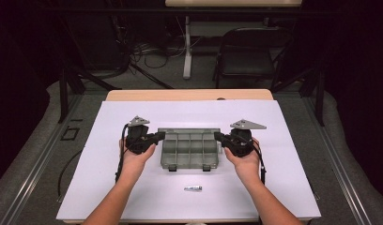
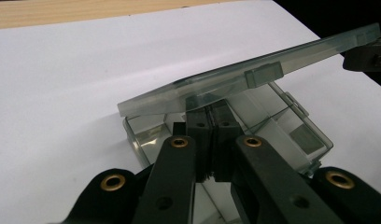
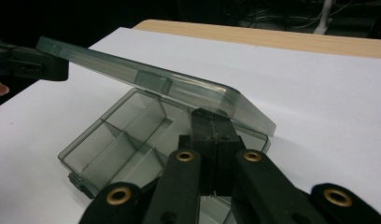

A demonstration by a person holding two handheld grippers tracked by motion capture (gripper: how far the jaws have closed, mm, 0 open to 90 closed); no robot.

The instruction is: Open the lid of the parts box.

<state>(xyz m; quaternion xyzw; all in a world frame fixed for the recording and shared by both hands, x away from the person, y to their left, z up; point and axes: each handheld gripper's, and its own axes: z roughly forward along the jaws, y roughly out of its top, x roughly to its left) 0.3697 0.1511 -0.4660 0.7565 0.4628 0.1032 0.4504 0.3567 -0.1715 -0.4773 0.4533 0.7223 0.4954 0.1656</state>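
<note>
Compartment box (image 1: 189, 149): mid-surface, lid (image 2: 254, 77) raised, tilted. Left gripper (image 1: 159, 137) and right gripper (image 1: 219, 136): jaws closed under lid's ends. Small metallic item (image 1: 193, 188): near edge, unidentifiable. White surface (image 1: 283, 187); dark room, chair (image 1: 248, 56), floor cables.

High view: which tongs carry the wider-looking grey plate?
The right tongs: their plate spreads long toward the right; the left tongs' plate is a short triangle.
</note>
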